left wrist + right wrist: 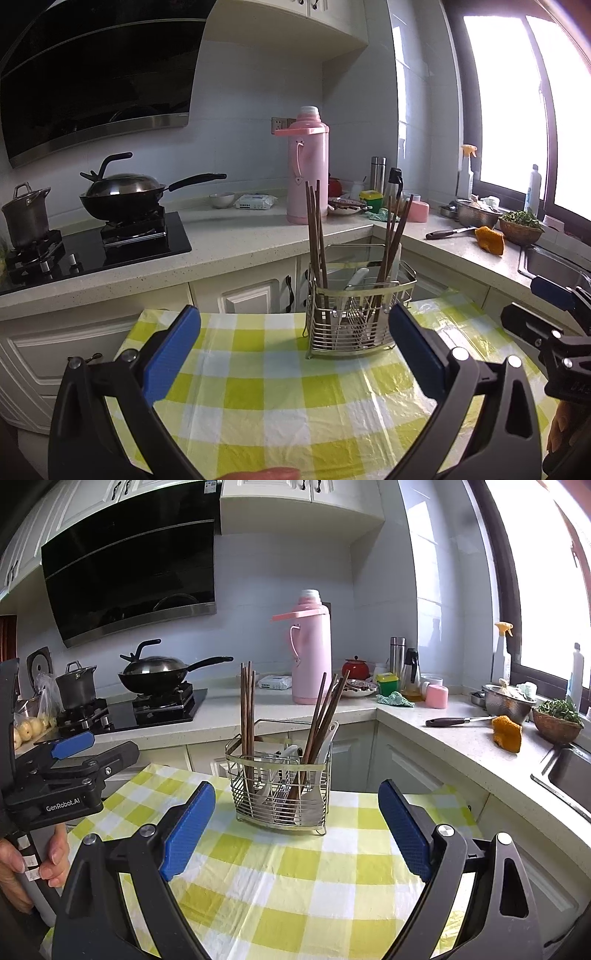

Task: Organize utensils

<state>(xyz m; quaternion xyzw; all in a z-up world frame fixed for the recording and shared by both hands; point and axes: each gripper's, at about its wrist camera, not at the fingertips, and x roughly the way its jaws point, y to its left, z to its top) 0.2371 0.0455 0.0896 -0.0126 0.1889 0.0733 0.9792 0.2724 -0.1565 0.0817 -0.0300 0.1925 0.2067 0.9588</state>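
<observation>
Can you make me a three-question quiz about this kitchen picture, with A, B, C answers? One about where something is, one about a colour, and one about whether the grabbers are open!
1. Where does the silver wire utensil basket stand?
A. on the checked tablecloth
B. on the stove
C. in the sink

2. What colour is the tall plastic thermos jug?
A. green
B. pink
C. black

3. How are the left gripper and right gripper?
A. both shut
B. one holds chopsticks
C. both open, empty

Answers: 1 A, the basket's feet rest on the yellow-green cloth. 2 B, its body is pale pink. 3 C, the blue pads stand wide apart, nothing between.
</observation>
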